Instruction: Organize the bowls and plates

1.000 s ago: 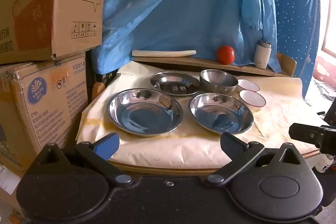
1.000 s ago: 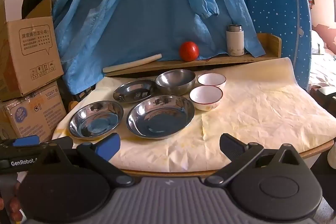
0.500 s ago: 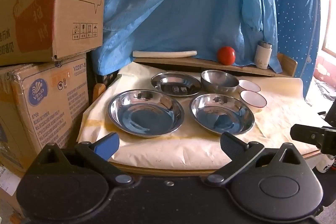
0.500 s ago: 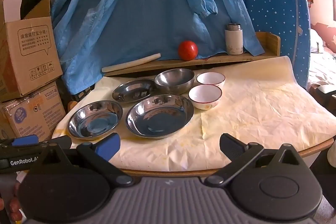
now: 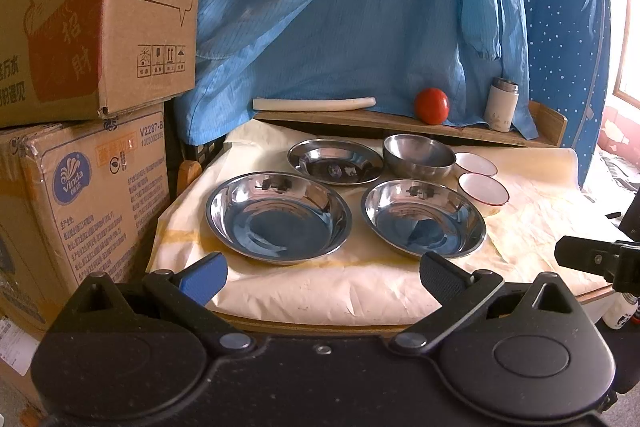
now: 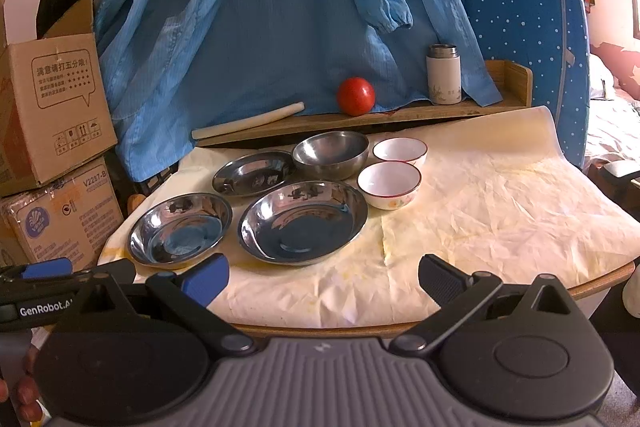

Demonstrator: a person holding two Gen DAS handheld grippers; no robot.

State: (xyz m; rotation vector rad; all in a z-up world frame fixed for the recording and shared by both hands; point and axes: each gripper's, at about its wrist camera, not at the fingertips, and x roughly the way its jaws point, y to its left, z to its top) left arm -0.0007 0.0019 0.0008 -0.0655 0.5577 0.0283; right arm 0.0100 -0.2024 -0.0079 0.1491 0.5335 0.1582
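Three shallow steel plates lie on the paper-covered table [image 6: 500,211]: a front-left plate [image 5: 278,217] [image 6: 180,227], a front-right plate [image 5: 424,217] [image 6: 302,221] and a smaller back plate [image 5: 335,161] [image 6: 254,173]. Behind them stands a steel bowl [image 5: 418,155] [image 6: 330,153]. Two white red-rimmed bowls [image 6: 388,183] [image 6: 400,151] sit to its right. My left gripper [image 5: 322,277] hangs open at the table's front edge, before the front plates. My right gripper [image 6: 322,277] is open too, just off the front edge, with nothing between its fingers.
Stacked cardboard boxes [image 5: 80,67] stand left of the table. A wooden shelf [image 6: 360,117] at the back carries a red tomato [image 6: 355,95], a white flask [image 6: 443,74] and a white roll [image 6: 248,121]. Blue cloth [image 6: 280,7] hangs behind. Bare paper covers the table's right half.
Both grippers have drifted slightly; the dishes sit a little lower and left in the right wrist view. Nothing on the table has moved.
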